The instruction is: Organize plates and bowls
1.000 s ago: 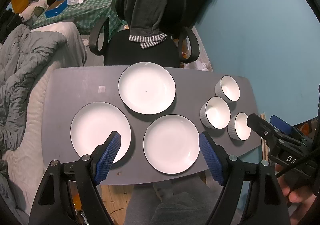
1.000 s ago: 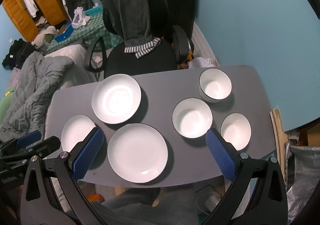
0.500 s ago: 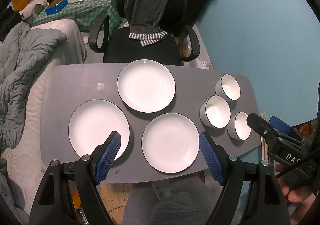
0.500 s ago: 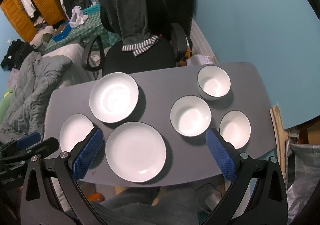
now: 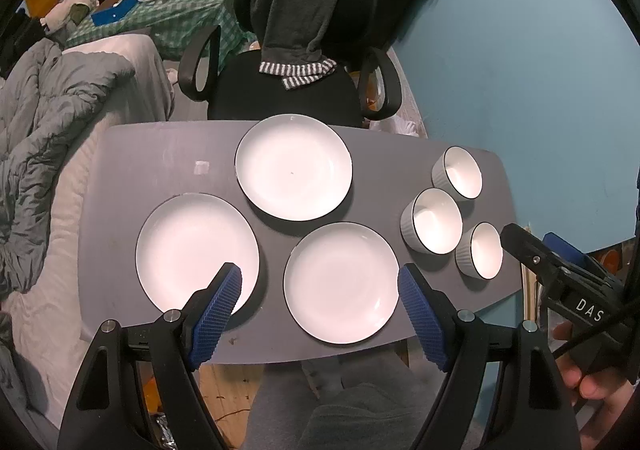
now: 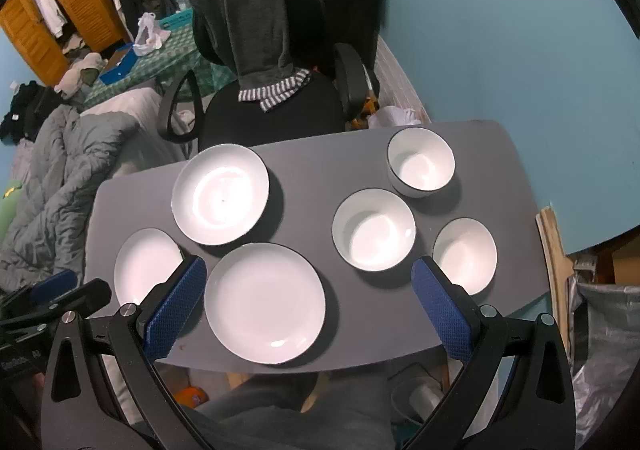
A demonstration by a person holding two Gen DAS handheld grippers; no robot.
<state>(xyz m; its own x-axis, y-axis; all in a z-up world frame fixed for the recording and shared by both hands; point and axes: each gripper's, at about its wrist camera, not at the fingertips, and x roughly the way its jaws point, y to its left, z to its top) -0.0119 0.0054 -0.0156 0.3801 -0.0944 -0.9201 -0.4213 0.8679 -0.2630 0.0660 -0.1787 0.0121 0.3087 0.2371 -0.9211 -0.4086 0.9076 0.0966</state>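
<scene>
Three white plates lie on the grey table (image 5: 140, 154): a left plate (image 5: 192, 246), a far middle plate (image 5: 294, 166) and a near middle plate (image 5: 340, 282). Three white bowls stand at the right: far (image 5: 460, 172), middle (image 5: 434, 220), near (image 5: 482, 250). My left gripper (image 5: 320, 300) is open, empty, above the table's near edge. My right gripper (image 6: 308, 304) is open and empty above the near plate (image 6: 264, 302); the bowls show in that view too, far (image 6: 420, 166), middle (image 6: 374, 234), near (image 6: 464, 254). The right gripper also shows at the right edge (image 5: 560, 282).
A black office chair (image 5: 288, 90) draped with dark clothing stands behind the table. A bed with a grey duvet (image 5: 44, 138) lies to the left. A blue wall (image 5: 520, 70) is on the right. My legs (image 5: 340, 402) are under the near edge.
Both grippers have drifted slightly, so the table sits a little lower and left in the views. The plates and bowls have not moved. Both stay open.
</scene>
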